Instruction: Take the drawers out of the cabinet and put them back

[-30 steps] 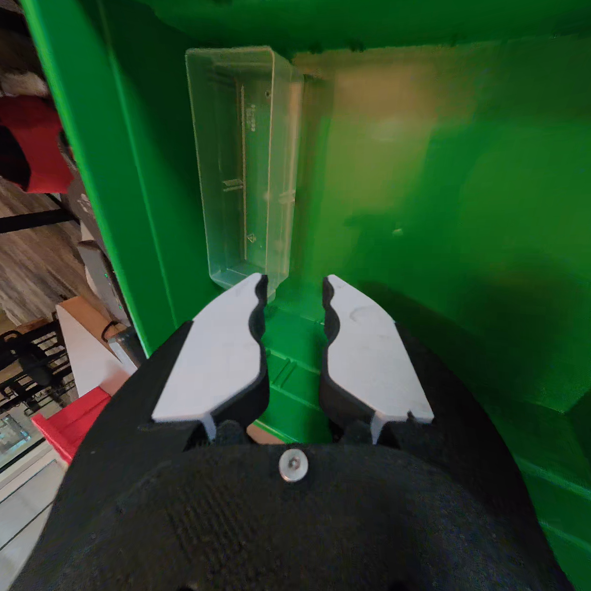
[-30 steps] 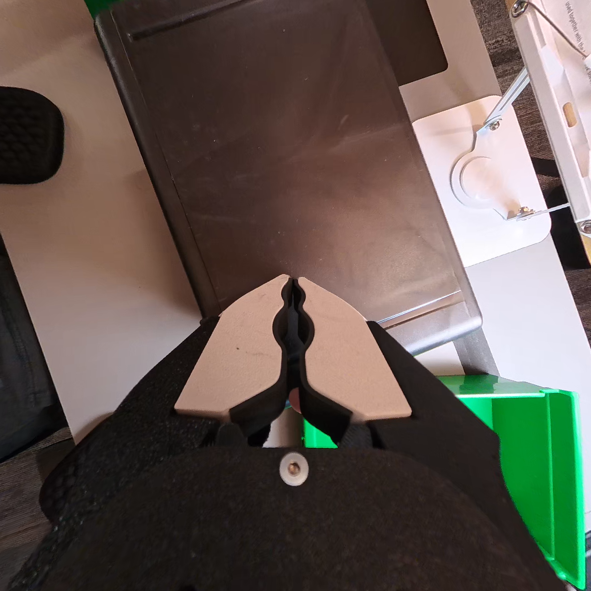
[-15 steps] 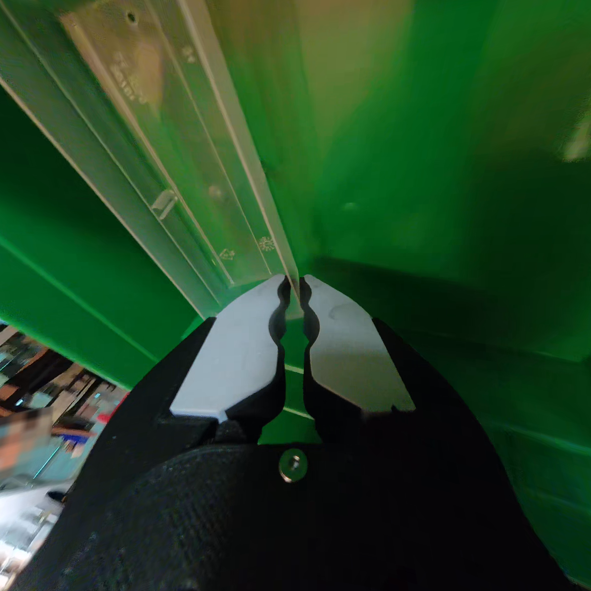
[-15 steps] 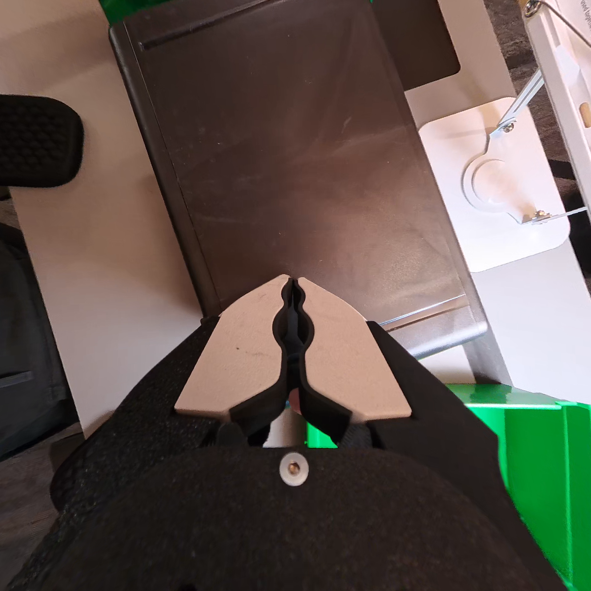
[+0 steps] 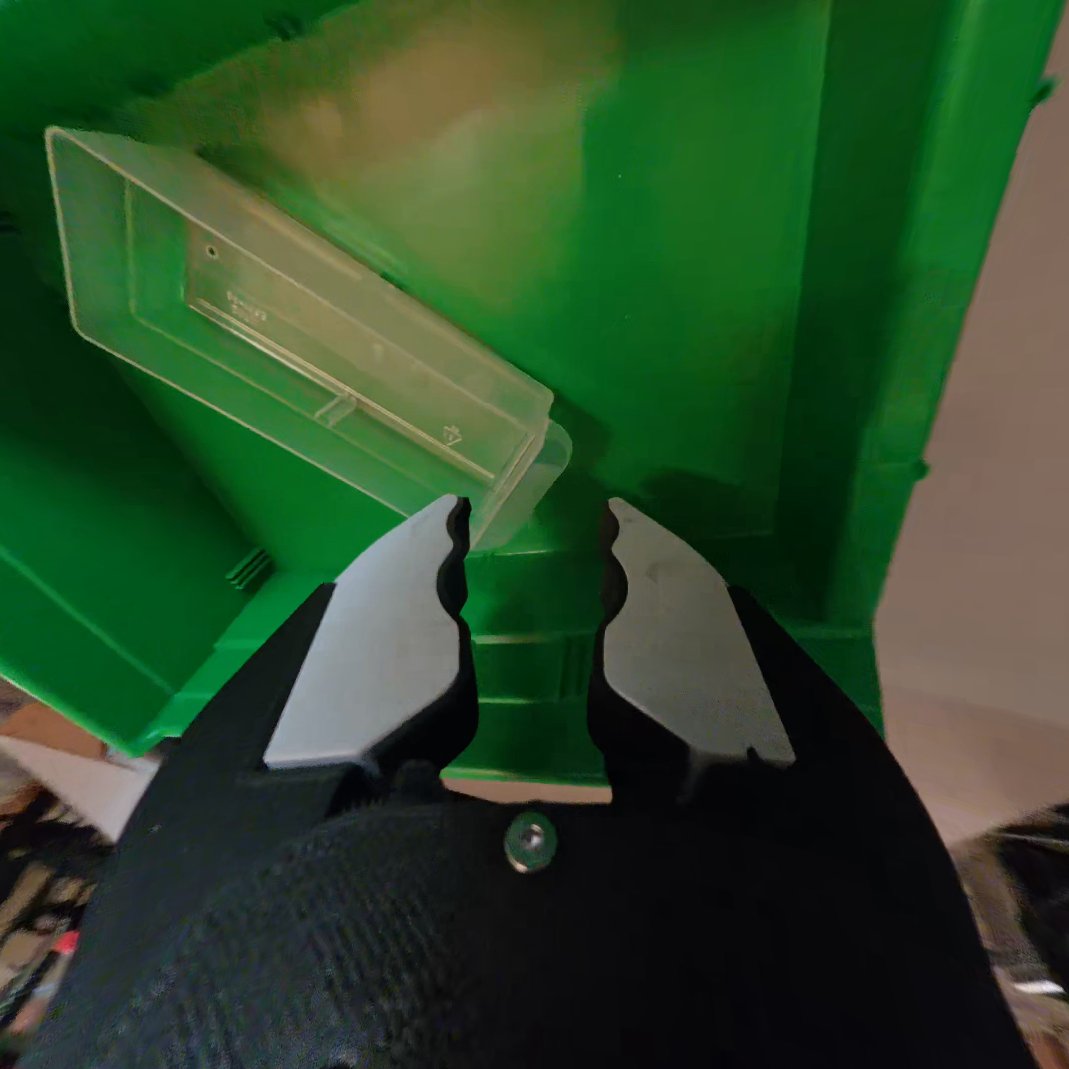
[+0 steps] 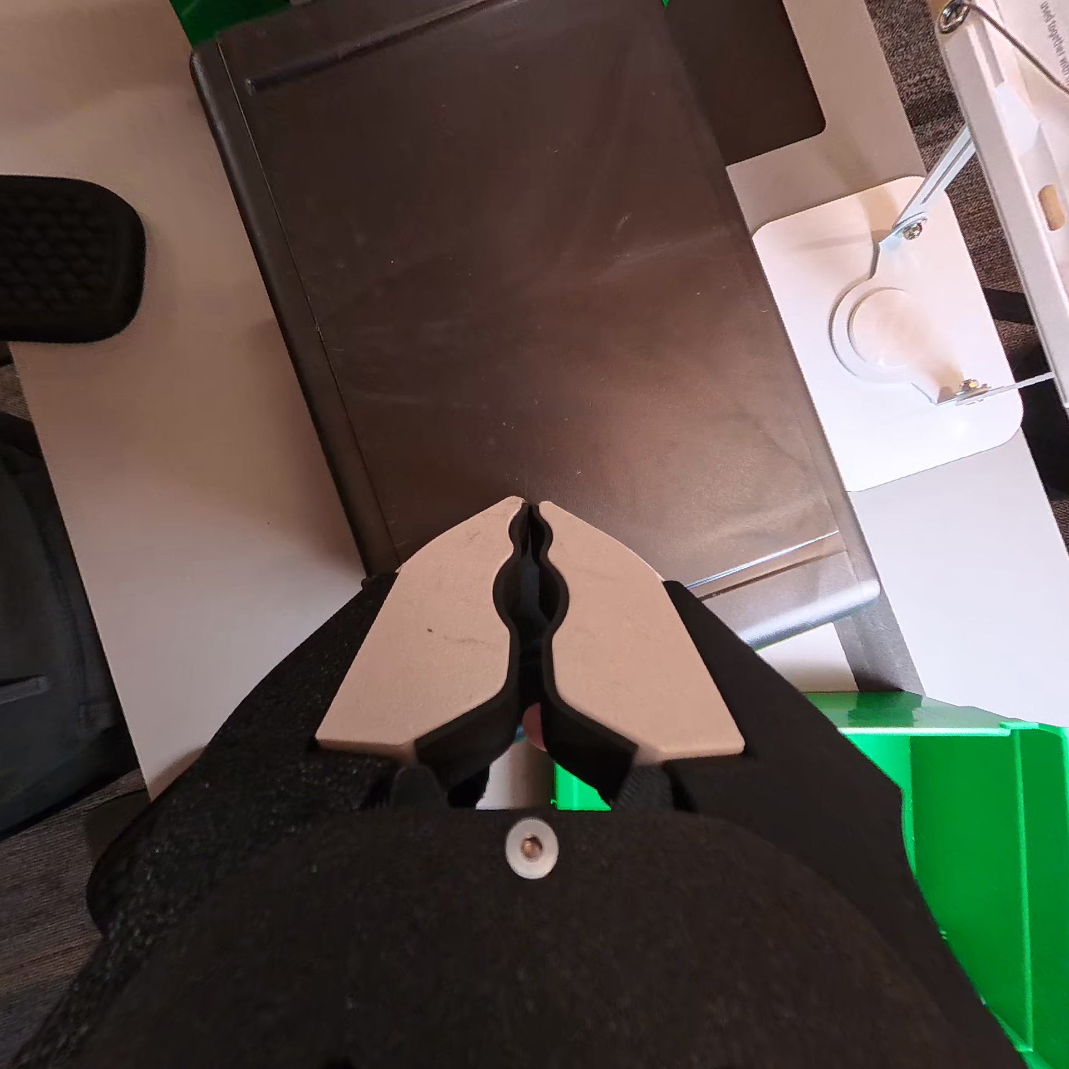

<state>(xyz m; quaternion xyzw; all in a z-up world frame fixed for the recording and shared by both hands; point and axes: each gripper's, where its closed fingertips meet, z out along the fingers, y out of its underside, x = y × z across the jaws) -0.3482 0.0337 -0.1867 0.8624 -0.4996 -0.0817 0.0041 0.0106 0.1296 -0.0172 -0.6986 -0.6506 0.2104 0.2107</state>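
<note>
A clear plastic drawer [image 5: 301,341] lies slanted inside a green bin [image 5: 723,289], its near end pointing at my left gripper [image 5: 535,509]. The left gripper is open and empty. Its left fingertip [image 5: 445,520] sits right at the drawer's near corner; I cannot tell if they touch. My right gripper [image 6: 529,509] is shut with nothing seen between its fingers. It hovers over the near end of a dark grey box [image 6: 509,289], which looks like the cabinet seen from above. A corner of the green bin [image 6: 954,839] shows at the lower right of the right wrist view.
The cabinet stands on a white table [image 6: 162,405]. A white stand base [image 6: 902,358] with a metal arm sits to its right. A black padded armrest [image 6: 58,260] is at the left edge. Cluttered floor shows below the bin [image 5: 40,896].
The left gripper closed on the drawer's edge half a second ago and has now opened, letting it go. The drawer now lies slanted to the left. The right gripper has drifted slightly over the cabinet.
</note>
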